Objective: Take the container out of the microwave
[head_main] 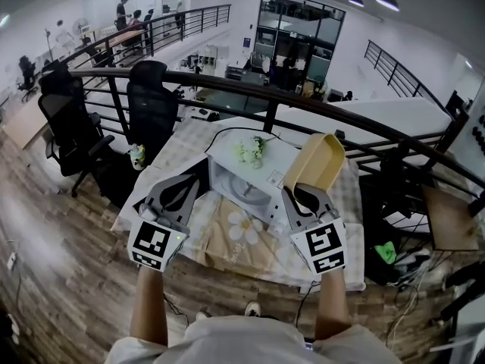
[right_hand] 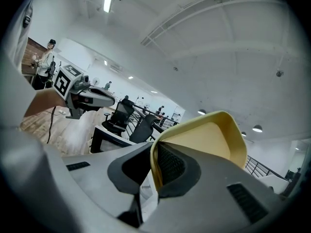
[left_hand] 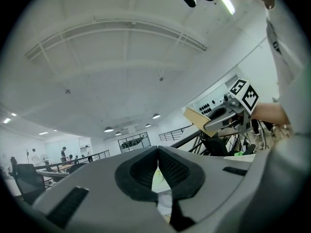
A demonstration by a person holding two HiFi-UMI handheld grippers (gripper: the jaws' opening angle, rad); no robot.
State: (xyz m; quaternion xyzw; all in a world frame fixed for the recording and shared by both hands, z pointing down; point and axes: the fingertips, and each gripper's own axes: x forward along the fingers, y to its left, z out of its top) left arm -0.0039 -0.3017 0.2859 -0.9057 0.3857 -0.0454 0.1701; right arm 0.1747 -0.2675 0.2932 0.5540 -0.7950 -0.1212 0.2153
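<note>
My right gripper [head_main: 301,192] is shut on the rim of a yellow container [head_main: 316,160], which it holds up, tilted, above the table's right side. In the right gripper view the container [right_hand: 204,140] has its edge clamped between the pads. The white microwave [head_main: 254,182] stands on the table just left of it, its cavity facing me. My left gripper [head_main: 193,182] hovers at the microwave's left front; its pads [left_hand: 170,166] meet with nothing between them. The left gripper view also catches the right gripper [left_hand: 228,113] with the container [left_hand: 197,116].
A bunch of pale flowers [head_main: 250,151] lies on the microwave's top. The table [head_main: 227,241] carries a checked cloth with a flower print. A black railing [head_main: 227,82] runs behind it, office chairs [head_main: 148,105] stand at the left, and a green object [head_main: 386,251] lies on the floor at the right.
</note>
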